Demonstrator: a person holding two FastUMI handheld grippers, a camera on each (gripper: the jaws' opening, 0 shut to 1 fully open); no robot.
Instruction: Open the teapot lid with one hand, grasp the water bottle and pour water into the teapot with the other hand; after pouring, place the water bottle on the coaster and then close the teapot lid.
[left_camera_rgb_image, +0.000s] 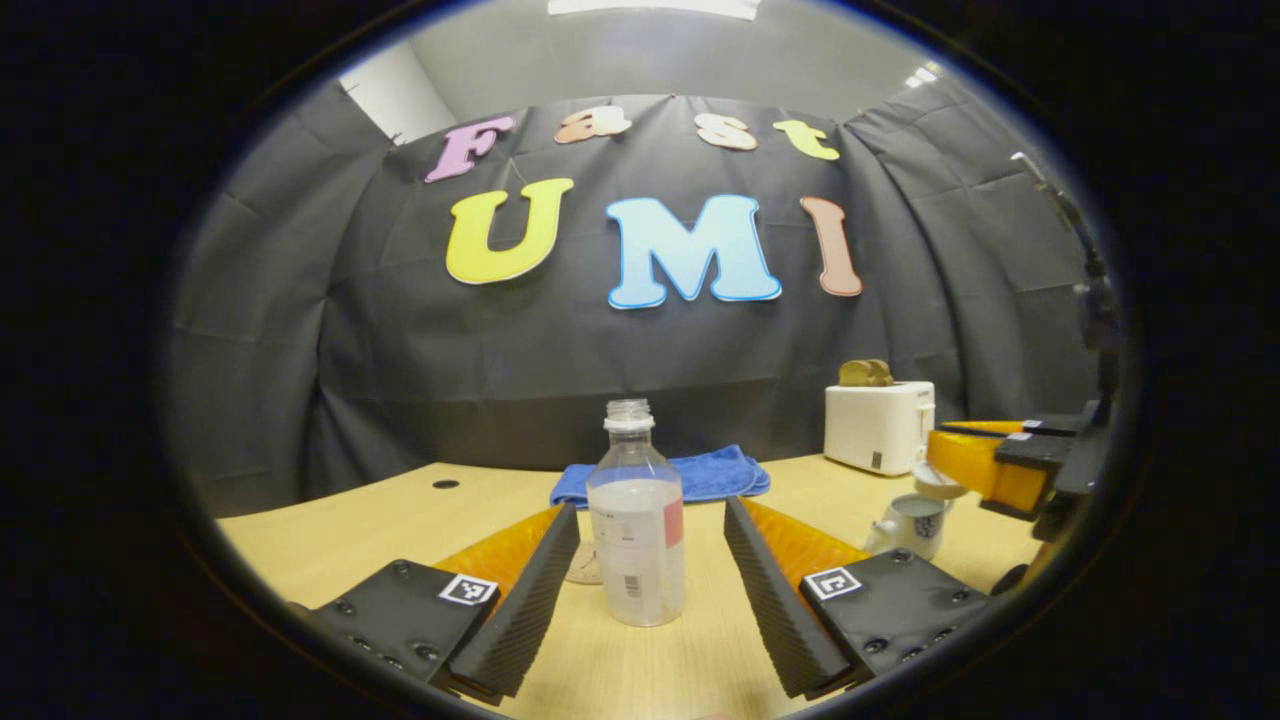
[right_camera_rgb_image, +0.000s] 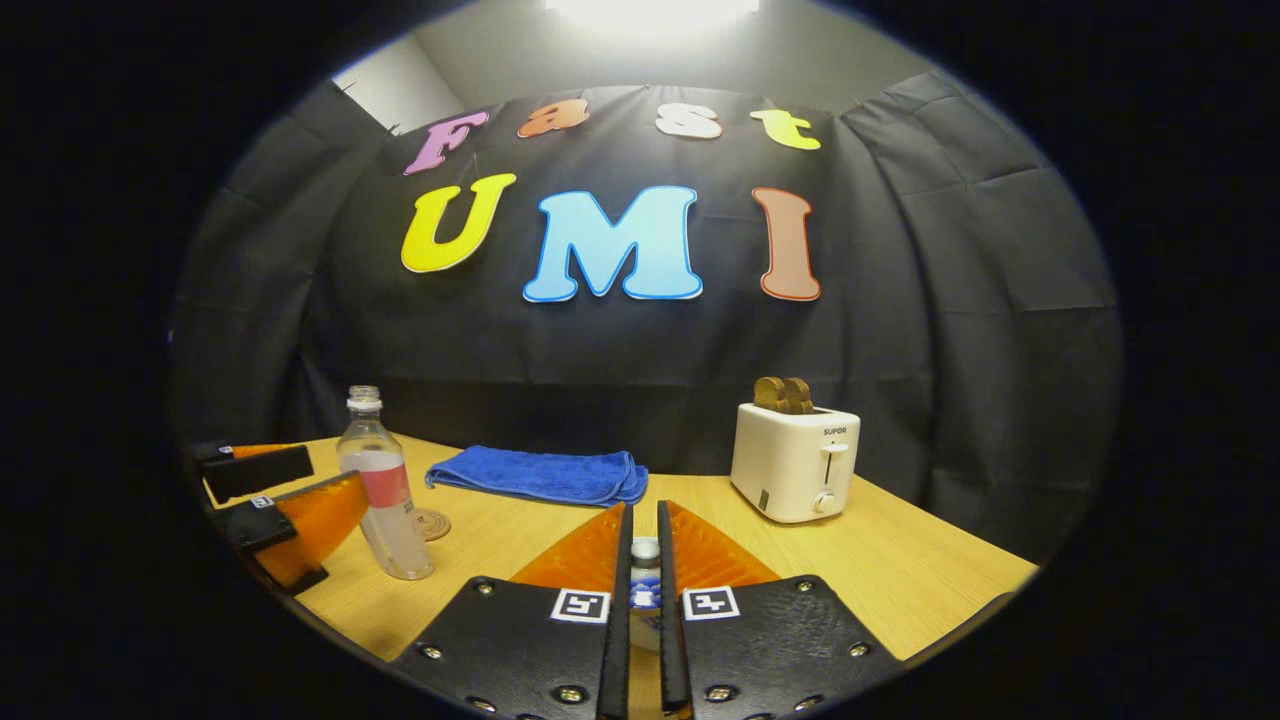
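A clear, uncapped water bottle (left_camera_rgb_image: 636, 530) stands upright on the table, part full. My left gripper (left_camera_rgb_image: 652, 512) is open, one finger on each side of the bottle, neither touching it. A round coaster (left_camera_rgb_image: 583, 566) lies just behind the bottle. At the right stands the white teapot (left_camera_rgb_image: 905, 528); its lid (left_camera_rgb_image: 938, 482) hangs just above it in my right gripper (left_camera_rgb_image: 945, 468). In the right gripper view, that gripper (right_camera_rgb_image: 645, 560) is shut on the lid (right_camera_rgb_image: 645, 582). The bottle (right_camera_rgb_image: 385, 490), the coaster (right_camera_rgb_image: 433, 523) and the left gripper (right_camera_rgb_image: 325, 478) are at the left.
A folded blue towel (left_camera_rgb_image: 700, 475) lies behind the bottle. A white toaster (left_camera_rgb_image: 880, 425) with toast in it stands at the back right of the wooden table (left_camera_rgb_image: 330, 530). In the right gripper view the toaster (right_camera_rgb_image: 795, 460) is right of the towel (right_camera_rgb_image: 540, 475).
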